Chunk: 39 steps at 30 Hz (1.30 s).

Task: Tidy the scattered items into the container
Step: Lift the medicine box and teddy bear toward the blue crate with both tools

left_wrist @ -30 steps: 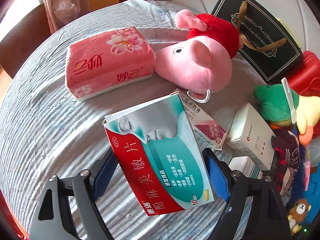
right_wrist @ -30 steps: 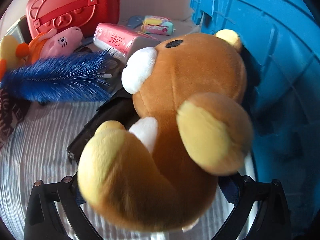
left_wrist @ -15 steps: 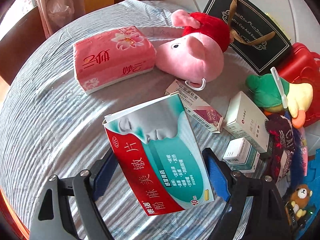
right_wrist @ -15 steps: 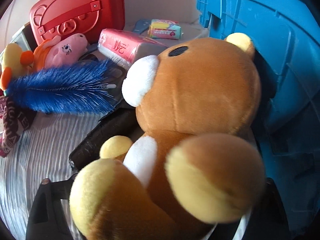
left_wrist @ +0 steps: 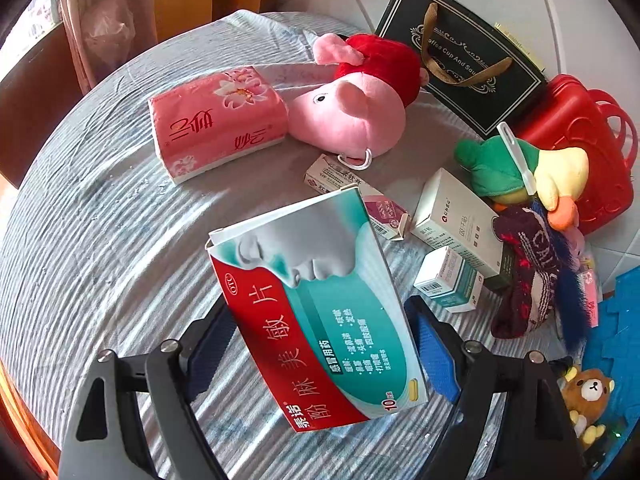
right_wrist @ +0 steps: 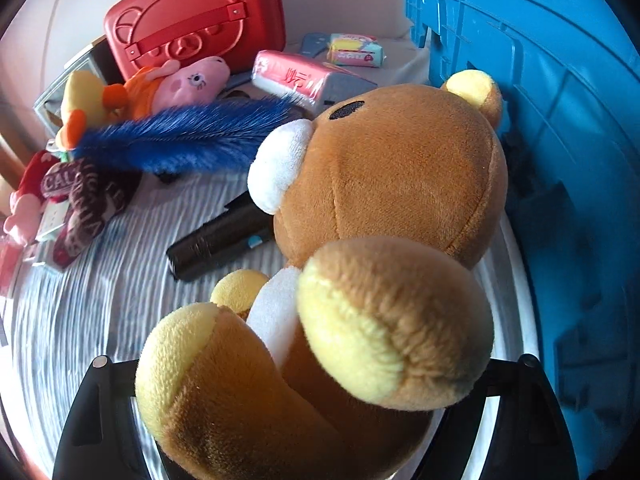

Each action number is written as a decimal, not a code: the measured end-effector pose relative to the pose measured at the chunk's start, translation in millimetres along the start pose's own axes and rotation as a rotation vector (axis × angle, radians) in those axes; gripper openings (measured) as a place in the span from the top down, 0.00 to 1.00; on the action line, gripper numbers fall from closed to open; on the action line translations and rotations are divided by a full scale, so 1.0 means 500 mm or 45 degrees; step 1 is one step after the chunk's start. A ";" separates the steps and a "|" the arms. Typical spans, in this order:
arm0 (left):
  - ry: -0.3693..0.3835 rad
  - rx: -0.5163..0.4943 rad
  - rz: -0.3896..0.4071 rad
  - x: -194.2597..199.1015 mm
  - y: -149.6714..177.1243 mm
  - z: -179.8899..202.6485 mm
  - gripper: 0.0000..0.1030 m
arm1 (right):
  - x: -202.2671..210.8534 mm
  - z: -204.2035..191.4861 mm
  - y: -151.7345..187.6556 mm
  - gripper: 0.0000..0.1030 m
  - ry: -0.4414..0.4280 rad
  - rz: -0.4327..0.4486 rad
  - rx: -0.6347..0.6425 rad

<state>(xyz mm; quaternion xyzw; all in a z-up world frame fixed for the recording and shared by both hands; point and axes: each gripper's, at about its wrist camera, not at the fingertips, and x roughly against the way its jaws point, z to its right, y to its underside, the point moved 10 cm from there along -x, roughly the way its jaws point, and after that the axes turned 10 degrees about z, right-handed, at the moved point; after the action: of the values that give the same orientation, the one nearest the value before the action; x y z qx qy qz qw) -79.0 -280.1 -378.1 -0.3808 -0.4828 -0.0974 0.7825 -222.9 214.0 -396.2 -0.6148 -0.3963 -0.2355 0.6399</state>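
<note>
Medicine box (left_wrist: 320, 304) clamped in the left gripper (left_wrist: 320, 344), plush bear (right_wrist: 360, 248) clamped in the right gripper (right_wrist: 312, 420) beside the blue crate (right_wrist: 560, 120); toys, tissues and cartons still litter the table.

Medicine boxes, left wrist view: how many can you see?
4. One big box sits between the left hand-held gripper's fingers; three lie on the cloth: pink-ended, tall white, small teal. More may hide under the toys.
</note>
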 end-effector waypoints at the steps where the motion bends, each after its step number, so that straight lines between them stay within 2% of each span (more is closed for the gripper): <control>1: 0.006 -0.004 0.002 0.008 0.002 0.002 0.19 | 0.012 -0.002 0.003 0.19 -0.005 0.002 -0.003; 10: 0.050 -0.087 0.061 0.115 0.005 0.035 0.19 | 0.150 -0.043 0.011 0.19 -0.101 0.041 0.070; 22: 0.081 -0.212 0.185 0.287 0.000 0.104 0.19 | 0.354 -0.105 -0.078 0.18 -0.298 0.180 0.178; 26: 0.091 -0.248 0.233 0.339 -0.002 0.135 0.19 | 0.409 -0.103 -0.097 0.18 -0.345 0.210 0.196; 32: 0.080 -0.384 0.350 0.427 -0.002 0.202 0.19 | 0.481 -0.085 -0.120 0.18 -0.393 0.266 0.231; 39: 0.109 -0.484 0.454 0.519 0.009 0.291 0.19 | 0.524 -0.055 -0.144 0.18 -0.432 0.313 0.259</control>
<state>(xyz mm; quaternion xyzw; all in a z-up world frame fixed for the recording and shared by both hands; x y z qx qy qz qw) -42.3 -120.6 -129.3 -0.5955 -0.3475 -0.0630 0.7216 -123.2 226.3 -142.4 -0.6215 -0.4423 -0.0078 0.6466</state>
